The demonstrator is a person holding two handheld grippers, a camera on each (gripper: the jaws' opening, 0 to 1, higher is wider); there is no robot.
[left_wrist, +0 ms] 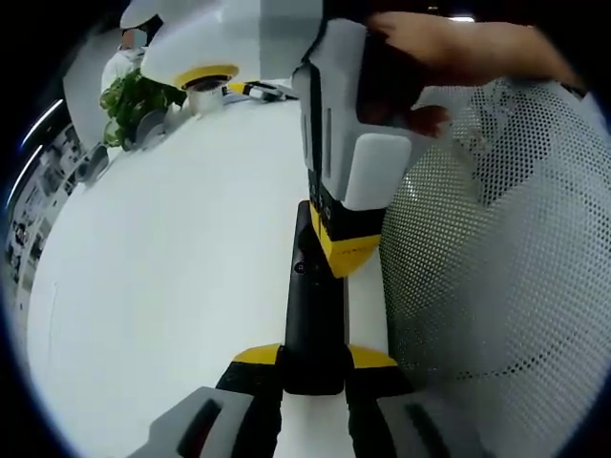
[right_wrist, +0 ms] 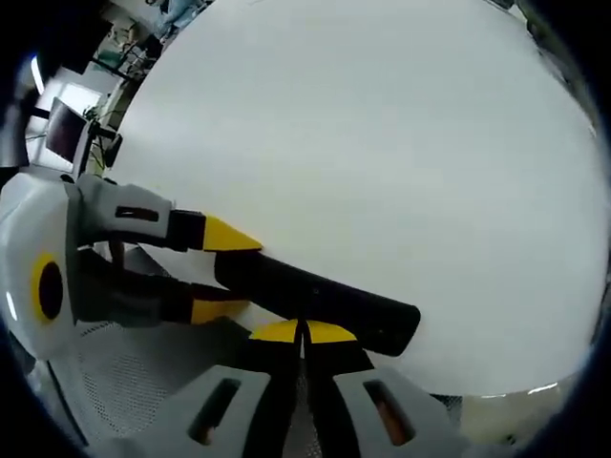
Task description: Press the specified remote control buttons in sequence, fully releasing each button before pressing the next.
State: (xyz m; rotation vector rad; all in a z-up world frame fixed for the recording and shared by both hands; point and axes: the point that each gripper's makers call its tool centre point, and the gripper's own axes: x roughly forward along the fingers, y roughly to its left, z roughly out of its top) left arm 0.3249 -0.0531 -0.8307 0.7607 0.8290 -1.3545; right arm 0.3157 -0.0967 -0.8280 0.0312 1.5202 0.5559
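A long black remote control point(left_wrist: 311, 310) runs along the white table's right edge. My left gripper point(left_wrist: 315, 359) is shut on its near end, one yellow-tipped jaw on each side. My right gripper point(left_wrist: 346, 250), held by a hand point(left_wrist: 458, 48), comes down from above with its yellow tips resting on the remote's top face near the far end. In the right gripper view my right gripper point(right_wrist: 303, 332) has both tips shut together, touching the remote point(right_wrist: 334, 301). There my left gripper point(right_wrist: 224, 274) clamps the remote's end from the left.
A white mesh chair back point(left_wrist: 496, 248) stands close to the table's right edge. At the far end of the white table point(left_wrist: 172, 267) are a green plant point(left_wrist: 129, 100) and a white and yellow device point(left_wrist: 205, 74). Monitors point(right_wrist: 67, 129) stand beyond the table.
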